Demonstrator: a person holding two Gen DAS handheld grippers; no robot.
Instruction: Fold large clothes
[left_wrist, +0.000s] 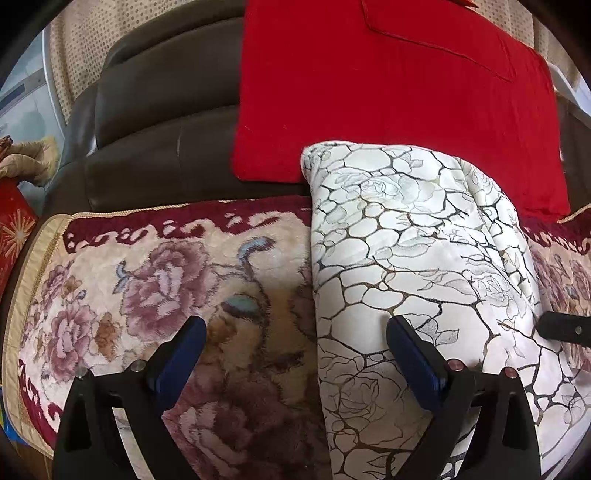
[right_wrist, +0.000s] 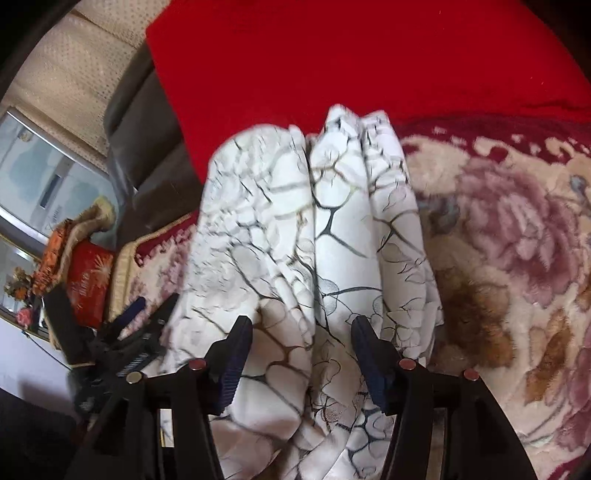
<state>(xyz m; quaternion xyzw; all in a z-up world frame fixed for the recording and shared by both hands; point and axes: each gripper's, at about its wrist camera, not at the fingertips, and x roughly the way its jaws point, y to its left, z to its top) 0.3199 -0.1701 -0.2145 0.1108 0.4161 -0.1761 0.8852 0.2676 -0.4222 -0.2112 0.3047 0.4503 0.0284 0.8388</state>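
my left gripper (left_wrist: 295, 341) jaws apart over white crackle-print cloth (left_wrist: 413, 266) on floral sofa cover (left_wrist: 147, 280); right gripper (right_wrist: 302, 338) apart, straddling its bunched folds.

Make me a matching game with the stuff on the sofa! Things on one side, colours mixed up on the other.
Things:
1. white cloth
2. cushion
3. sofa cover
4. sofa back

Looks:
A. plain red
B. dark brown leather
C. white with dark crackle lines
D. cream with pink flowers

Pairs: 1-C, 2-A, 3-D, 4-B
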